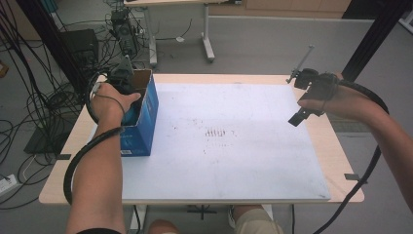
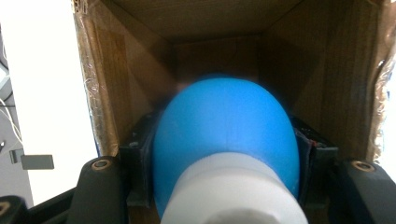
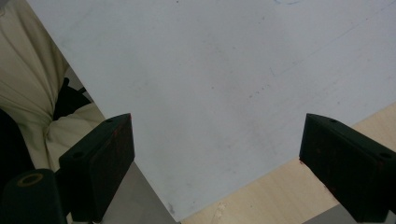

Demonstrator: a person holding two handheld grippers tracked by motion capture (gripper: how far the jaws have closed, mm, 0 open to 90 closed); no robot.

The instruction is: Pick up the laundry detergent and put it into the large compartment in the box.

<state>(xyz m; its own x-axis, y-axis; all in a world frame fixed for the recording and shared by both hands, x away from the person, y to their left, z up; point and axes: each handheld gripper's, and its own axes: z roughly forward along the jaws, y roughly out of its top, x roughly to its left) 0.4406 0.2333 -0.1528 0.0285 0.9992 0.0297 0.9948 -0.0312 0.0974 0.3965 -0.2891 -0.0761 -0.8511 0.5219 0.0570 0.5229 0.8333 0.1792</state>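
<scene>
Your left tool (image 2: pixel 224 186) is clenched on a blue object with a white neck (image 2: pixel 226 140), one jaw pressed to each flank of the blue body. The white end faces back toward the tool; the rounded blue end points ahead, into the open mouth of the cardboard box (image 2: pixel 215 32). What the object is exactly cannot be told at this range; it reads as a bottle or a bulb shape.

From the high view, your left tool (image 1: pixel 124 80) sits at the top opening of the blue-sided box (image 1: pixel 146 122), which stands upright just below it on the left edge of the tabletop (image 1: pixel 234 161). The object is within the box opening, held above the floor of the box, not resting on anything.

Your right tool (image 1: pixel 304 105) is released, jaws wide apart with nothing between them, hovering well away over the right edge of the white sheet. In the right gripper view its jaws frame bare sheet and a strip of wood.

Judgement: the grasp is complete and the object is at the box. Whether it is going in or coming out cannot be told. Left to do: finish that move and let go.
</scene>
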